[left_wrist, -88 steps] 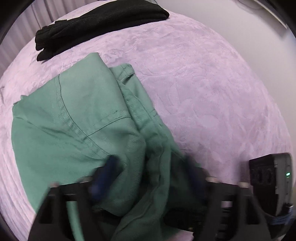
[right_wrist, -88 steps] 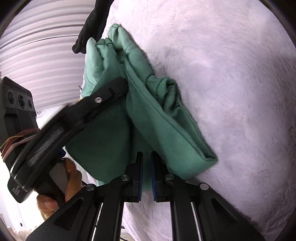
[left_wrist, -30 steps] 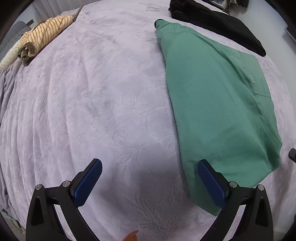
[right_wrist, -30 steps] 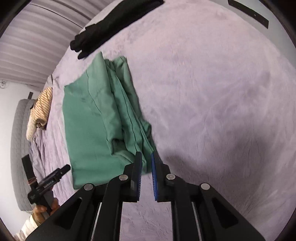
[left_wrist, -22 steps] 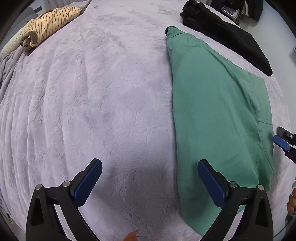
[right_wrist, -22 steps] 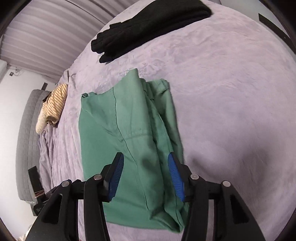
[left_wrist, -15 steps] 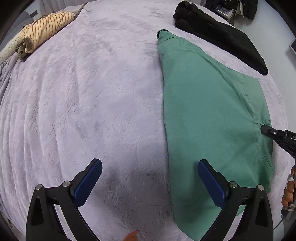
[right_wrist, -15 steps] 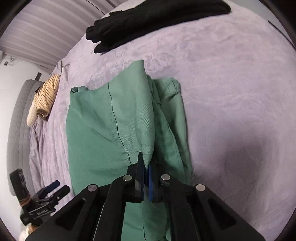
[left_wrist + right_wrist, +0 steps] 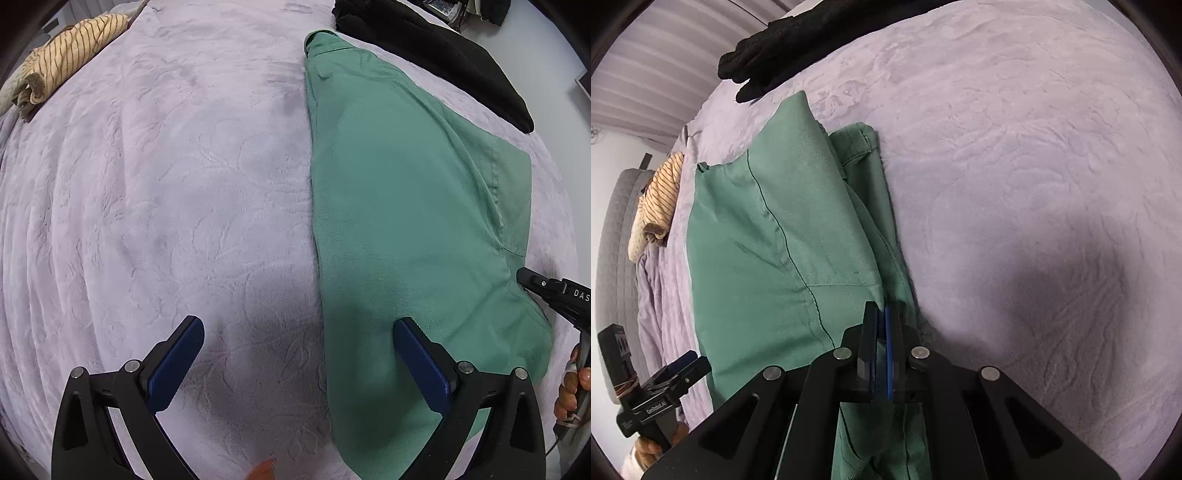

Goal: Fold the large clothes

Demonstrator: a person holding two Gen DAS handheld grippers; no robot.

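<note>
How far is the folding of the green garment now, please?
Done: the green garment lies on the bed folded lengthwise into a long strip. In hand: the right gripper is shut on its near edge; the left gripper is open beside it. Left: probably the cross folds.

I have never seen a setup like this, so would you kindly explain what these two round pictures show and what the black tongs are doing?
No robot here: a person holds a hand-held tool in each hand, each with a fisheye camera looking along its fingers. One picture comes from the left tool, open above the lilac bedspread. The other comes from the right tool, shut on the green garment, partly folded. A black garment and a striped garment also lie there.
</note>
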